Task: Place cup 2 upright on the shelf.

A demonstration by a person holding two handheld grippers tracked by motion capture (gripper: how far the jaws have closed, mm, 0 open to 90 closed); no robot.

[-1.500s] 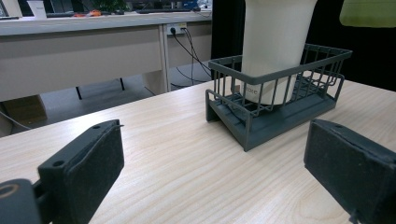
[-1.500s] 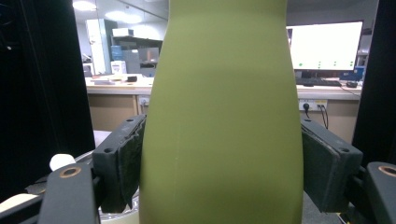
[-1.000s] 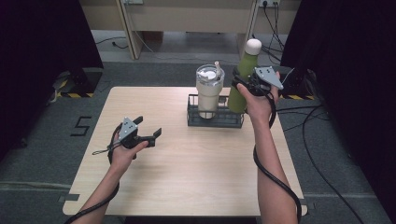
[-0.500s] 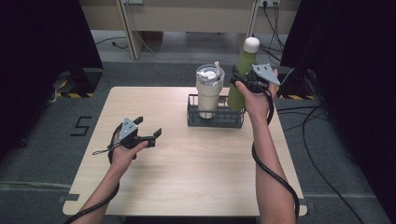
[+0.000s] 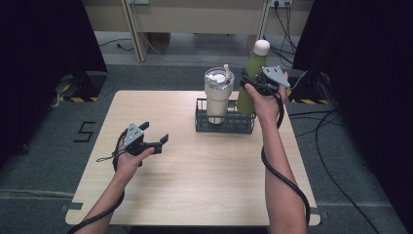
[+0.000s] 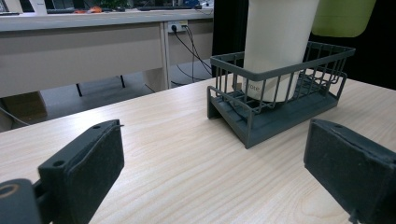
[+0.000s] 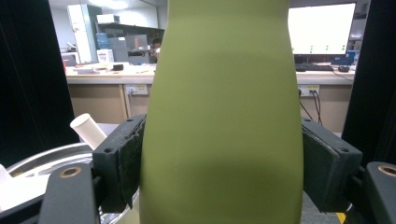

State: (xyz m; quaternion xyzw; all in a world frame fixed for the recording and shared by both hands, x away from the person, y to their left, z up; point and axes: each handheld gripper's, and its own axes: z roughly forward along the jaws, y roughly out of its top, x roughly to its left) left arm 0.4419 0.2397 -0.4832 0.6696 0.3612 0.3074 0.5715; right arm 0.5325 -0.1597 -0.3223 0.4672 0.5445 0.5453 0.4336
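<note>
The floor mark at left reads "5"; the right gripper still clamps the green bottle, hardly moved; the left gripper gapes.

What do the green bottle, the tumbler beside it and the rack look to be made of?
Green bottle: probably coated metal; even matte olive skin, soft sheen in the right gripper view. Tumbler: cream matte body, likely coated metal or plastic, with a clear plastic-looking lid. Rack: dark grey painted wire, thin bars on a solid base.
</note>
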